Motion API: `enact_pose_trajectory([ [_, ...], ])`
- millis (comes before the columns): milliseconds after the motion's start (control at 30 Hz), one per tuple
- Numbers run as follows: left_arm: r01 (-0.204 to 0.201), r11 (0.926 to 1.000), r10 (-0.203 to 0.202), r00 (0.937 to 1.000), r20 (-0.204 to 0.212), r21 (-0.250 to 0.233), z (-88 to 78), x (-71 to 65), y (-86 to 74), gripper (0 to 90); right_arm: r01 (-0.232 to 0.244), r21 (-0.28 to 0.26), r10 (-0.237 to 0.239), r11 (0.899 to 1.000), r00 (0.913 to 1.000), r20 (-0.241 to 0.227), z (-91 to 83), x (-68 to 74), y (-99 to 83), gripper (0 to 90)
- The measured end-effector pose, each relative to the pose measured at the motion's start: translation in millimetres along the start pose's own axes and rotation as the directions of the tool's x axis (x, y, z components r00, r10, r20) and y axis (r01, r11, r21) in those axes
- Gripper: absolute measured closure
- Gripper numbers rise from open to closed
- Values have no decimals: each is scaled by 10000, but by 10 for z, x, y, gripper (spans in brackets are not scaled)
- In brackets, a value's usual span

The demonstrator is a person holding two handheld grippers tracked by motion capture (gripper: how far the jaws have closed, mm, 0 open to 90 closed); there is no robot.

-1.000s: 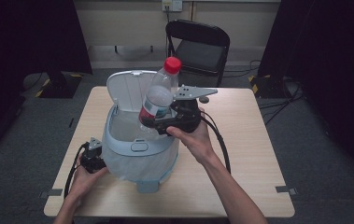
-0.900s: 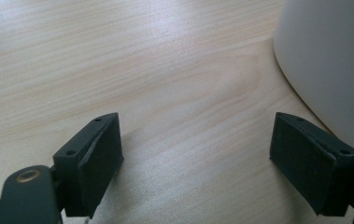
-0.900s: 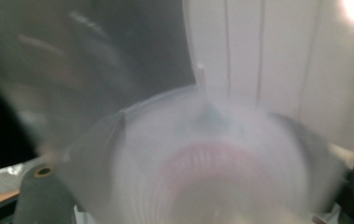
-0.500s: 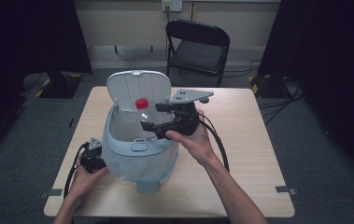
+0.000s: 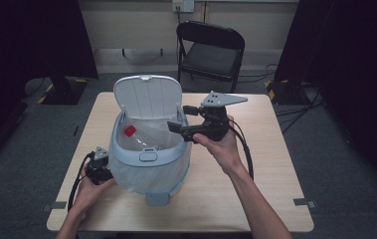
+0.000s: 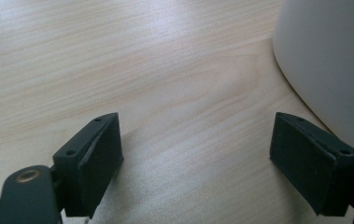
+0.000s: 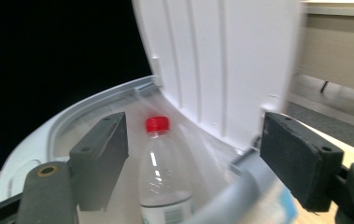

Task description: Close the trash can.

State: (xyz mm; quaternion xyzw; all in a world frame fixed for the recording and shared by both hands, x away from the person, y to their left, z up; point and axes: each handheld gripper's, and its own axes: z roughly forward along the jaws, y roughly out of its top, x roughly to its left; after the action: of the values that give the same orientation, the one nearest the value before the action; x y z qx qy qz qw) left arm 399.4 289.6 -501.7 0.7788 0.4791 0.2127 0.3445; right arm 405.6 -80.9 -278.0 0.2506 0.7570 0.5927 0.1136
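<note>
Broadly, the worktop [image 5: 255, 199] carries 1 large thing, a pale blue bin [image 5: 148, 164] lined with a thin white bag, its lid [image 5: 147, 96] standing open at the 12 o'clock side of the rim. It looks like light, hollow plastic that would slide or tip under a sideways push; the firm rim or the base is the place to steady it, not the soft bag.

Next in size is the clear plastic bottle [image 5: 143, 137] with a red cap [image 5: 130, 130]. It lies inside the bin, slanted, cap toward 10 o'clock. In the right gripper view the bottle [image 7: 165, 182] seems mostly empty, so I judge it light, thin-walled, easily dented and rather slick. If it had to be taken again, the stiffer neck just under the cap or the labelled waist would hold better than the smooth belly.

The right hand-held gripper [image 5: 183, 119] hovers at the bin's 3 o'clock rim, jaws spread wide with nothing pressed between them; the bottle sits loose beyond them.

The left hand-held gripper [image 5: 98, 167] rests low at the bin's 8 o'clock side, jaws likewise apart over bare wood, the bin wall [image 6: 333, 60] just beside one jaw.
</note>
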Motion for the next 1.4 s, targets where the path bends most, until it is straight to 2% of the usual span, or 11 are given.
enact_pose_trajectory([
  [400,-13,10000,13,10000,16,-1,0,1,-1,164,-190,136,171,9997,9916,1280,-108,-330,20,233],
  [533,-15,10000,15,10000,14,0,-1,1,-1,165,-176,497,76,9986,9807,1955,-87,-464,49,230],
  [633,-13,10000,13,10000,14,0,-1,1,-1,165,-362,476,255,9982,9776,2088,-78,-573,75,231],
  [733,-18,10000,18,10000,13,1,-1,1,-1,165,-463,528,321,9975,9694,2433,-25,-704,137,231],
  [867,-17,10000,17,10000,19,0,0,2,0,165,-520,362,411,9980,9663,2543,34,-785,223,233],
  [1033,-84,10000,83,9999,98,24,0,8,0,152,-543,12,524,9985,9693,2400,39,-837,411,233],
  [1067,-93,10000,93,9999,112,17,2,7,0,151,-281,205,222,9994,9695,2441,65,-801,498,230],
  [1133,-106,9999,105,9999,117,20,2,8,1,150,-187,261,118,9995,9697,2439,97,-795,553,227],
  [1233,-78,10000,78,9999,116,-1,4,5,0,150,-382,44,364,9993,9755,2171,133,-805,577,223],
  [1267,-102,9999,102,9999,112,17,2,7,0,150,-487,45,468,9988,9791,1980,213,-804,597,223],
  [1400,-45,10000,45,9999,105,9,1,1,-3,151,-471,126,444,9988,9853,1649,321,-730,597,244],
])
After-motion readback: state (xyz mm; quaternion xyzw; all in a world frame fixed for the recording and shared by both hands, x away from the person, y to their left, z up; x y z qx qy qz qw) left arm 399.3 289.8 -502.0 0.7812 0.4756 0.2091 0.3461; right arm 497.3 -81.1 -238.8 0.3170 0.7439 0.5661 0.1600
